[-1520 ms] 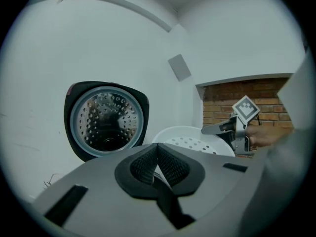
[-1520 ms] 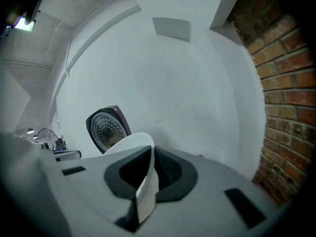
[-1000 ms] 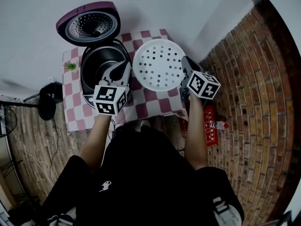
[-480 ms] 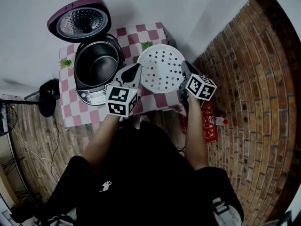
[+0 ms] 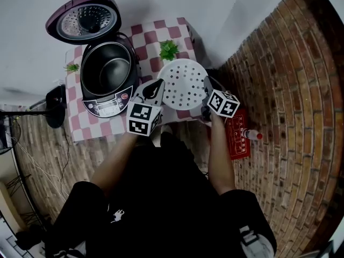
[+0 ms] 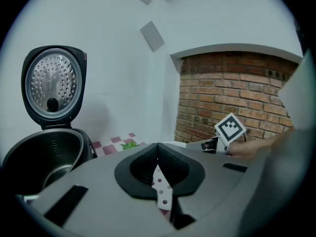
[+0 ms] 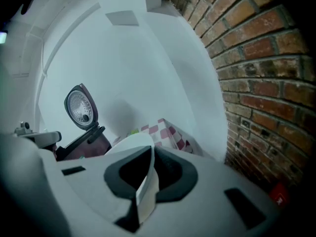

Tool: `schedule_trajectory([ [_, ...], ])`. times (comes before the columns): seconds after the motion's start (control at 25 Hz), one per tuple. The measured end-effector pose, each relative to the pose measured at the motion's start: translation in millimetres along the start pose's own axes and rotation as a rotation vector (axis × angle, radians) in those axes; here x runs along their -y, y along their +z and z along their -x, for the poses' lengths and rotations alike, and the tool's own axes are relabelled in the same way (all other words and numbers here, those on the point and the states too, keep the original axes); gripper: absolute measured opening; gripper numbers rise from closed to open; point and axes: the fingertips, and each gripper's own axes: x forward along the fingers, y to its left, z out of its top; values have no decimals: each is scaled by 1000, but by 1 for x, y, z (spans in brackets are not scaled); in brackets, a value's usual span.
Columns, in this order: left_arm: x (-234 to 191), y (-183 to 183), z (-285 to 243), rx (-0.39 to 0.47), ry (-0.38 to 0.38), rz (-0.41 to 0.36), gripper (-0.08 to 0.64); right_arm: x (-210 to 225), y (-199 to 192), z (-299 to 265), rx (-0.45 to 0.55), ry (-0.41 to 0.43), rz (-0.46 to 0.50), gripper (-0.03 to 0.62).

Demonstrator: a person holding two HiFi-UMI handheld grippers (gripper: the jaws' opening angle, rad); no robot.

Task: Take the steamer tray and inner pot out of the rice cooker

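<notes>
The steamer tray (image 5: 184,83) was a round white disc pierced with small holes. It was roughly level over the right side of the bench (image 5: 156,34), with its left rim pinched in the left tool (image 5: 158,85) and its right rim in the right tool (image 5: 206,86). The rice cooker (image 5: 110,107) stood just to its left on the bench, its purple lid (image 5: 83,22) swung up and back. The dark inner pot (image 5: 106,69) sat upright inside the cooker.

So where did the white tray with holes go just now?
The tray, gripped at its rim by the left gripper and right gripper, came down toward the checked cloth, right of the cooker. Both grips stayed on; the cooker's lid stayed open, pot still inside.
</notes>
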Motion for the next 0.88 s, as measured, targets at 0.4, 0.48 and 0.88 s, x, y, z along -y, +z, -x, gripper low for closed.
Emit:
schedule_trajectory([
  [0.4, 3, -32, -9, -77, 10, -22, 3, 18, -37, -19, -25, -15, -51, 22],
  [0.48, 2, -36, -10, -89, 14, -30, 3, 19, -41, -23, -23, -13, -64, 21],
  [0.88, -6, -38, -5, -112, 31, -54, 3, 19, -62, -44, -46, -34, -42, 23],
])
